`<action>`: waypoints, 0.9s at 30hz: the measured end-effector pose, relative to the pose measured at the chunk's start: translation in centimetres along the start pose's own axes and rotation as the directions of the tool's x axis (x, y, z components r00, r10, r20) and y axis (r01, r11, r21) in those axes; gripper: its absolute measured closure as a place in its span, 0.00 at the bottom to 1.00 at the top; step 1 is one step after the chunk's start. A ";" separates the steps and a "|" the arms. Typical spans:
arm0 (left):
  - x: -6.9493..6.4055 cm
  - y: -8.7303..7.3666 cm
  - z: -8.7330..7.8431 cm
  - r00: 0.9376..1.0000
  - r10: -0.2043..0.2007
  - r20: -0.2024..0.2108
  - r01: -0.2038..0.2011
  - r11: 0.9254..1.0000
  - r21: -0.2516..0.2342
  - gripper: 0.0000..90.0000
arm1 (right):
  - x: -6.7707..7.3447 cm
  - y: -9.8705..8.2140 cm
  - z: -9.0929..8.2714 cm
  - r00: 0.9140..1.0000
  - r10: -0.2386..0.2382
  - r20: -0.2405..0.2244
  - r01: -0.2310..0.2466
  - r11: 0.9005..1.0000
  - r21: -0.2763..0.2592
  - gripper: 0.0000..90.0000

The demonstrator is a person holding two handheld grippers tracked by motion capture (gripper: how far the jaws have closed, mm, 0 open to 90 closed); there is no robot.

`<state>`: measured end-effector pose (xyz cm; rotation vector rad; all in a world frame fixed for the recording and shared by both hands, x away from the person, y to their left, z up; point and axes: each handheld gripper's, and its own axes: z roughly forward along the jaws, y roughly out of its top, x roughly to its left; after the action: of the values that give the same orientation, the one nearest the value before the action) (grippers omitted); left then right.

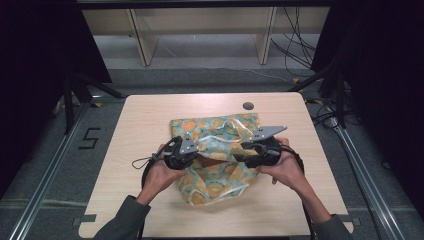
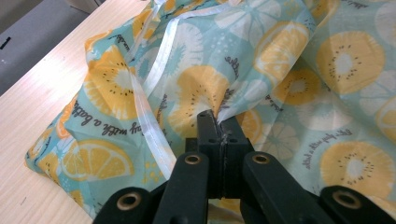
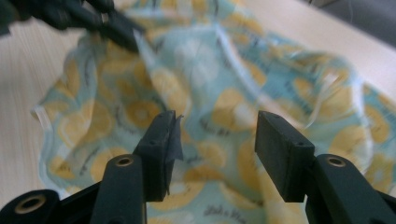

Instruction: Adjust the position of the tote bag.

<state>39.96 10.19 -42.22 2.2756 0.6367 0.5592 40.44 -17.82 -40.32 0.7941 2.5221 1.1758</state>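
Light wooden table (image 1: pixel 150 125) fills the middle of the high view. Fruit-print cloth (image 1: pixel 220 150) lies crumpled at its centre toward the near edge, white trim (image 2: pixel 156 65) running across it. Left gripper (image 2: pixel 218 122) — jaws together, clamped on a pinch of cloth, pulling it up off the table. Right gripper (image 3: pixel 215 140) — jaws apart, nothing between them, hovering just over the cloth's right side.

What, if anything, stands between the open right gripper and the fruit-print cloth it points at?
Nothing visible. The right gripper has open jaws with only air between them and the fruit-print cloth lying beyond on the table. The left gripper is already shut on a fold of that cloth.
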 end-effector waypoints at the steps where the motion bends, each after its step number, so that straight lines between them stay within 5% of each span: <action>1: 0.0 0.0 -0.1 1.000 0.010 0.004 -0.010 1.000 -0.006 0.99 | 0.1 -0.3 0.5 1.000 0.002 0.012 -0.002 1.000 0.021 0.54; 7: 0.4 0.2 -0.9 1.000 -0.016 -0.001 0.016 0.999 -0.036 0.99 | 1.1 -1.6 3.2 0.999 0.017 0.033 -0.021 0.993 0.114 0.51; 9: 0.7 0.3 -1.2 0.999 -0.039 0.003 0.039 0.998 -0.054 0.99 | 1.4 -2.0 3.7 0.999 -0.019 0.035 0.014 0.989 0.144 0.52; 11: 0.8 0.3 -1.4 0.999 -0.044 0.002 0.044 0.997 -0.062 0.99 | 1.5 -2.4 3.9 0.999 -0.004 0.041 -0.004 0.980 0.199 0.52; 12: 0.9 0.4 -1.6 0.999 -0.037 0.000 0.037 0.997 -0.066 0.99 | 1.3 -3.1 4.6 0.996 0.020 0.086 -0.037 0.978 0.204 0.52; 17: 1.0 0.7 -2.0 0.999 -0.033 -0.004 0.033 0.996 -0.078 0.99 | 0.4 -4.6 5.3 0.993 0.045 0.113 -0.071 0.968 0.239 0.53; 20: 1.3 0.8 -2.2 0.999 -0.045 -0.008 0.044 0.995 -0.088 0.99 | 0.6 -4.8 5.2 0.993 0.062 0.104 -0.089 0.957 0.277 0.54; 23: 1.7 0.8 -2.5 0.998 -0.058 -0.019 0.056 0.994 -0.089 0.99 | 0.7 -5.4 5.0 0.997 0.057 0.057 -0.071 0.957 0.283 0.55; 25: 2.0 0.7 -2.6 0.999 -0.040 -0.024 0.038 0.996 -0.079 0.99 | 0.9 -5.9 4.9 0.998 0.043 0.040 -0.053 0.956 0.290 0.71; 27: 2.3 0.7 -2.9 0.999 -0.038 -0.032 0.035 0.996 -0.085 1.00 | 1.0 -6.8 4.5 1.000 0.005 -0.005 -0.003 0.943 0.334 0.98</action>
<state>40.36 12.54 -39.31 2.1757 0.6577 0.5968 39.07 -17.97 -48.38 0.8716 2.7660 0.7573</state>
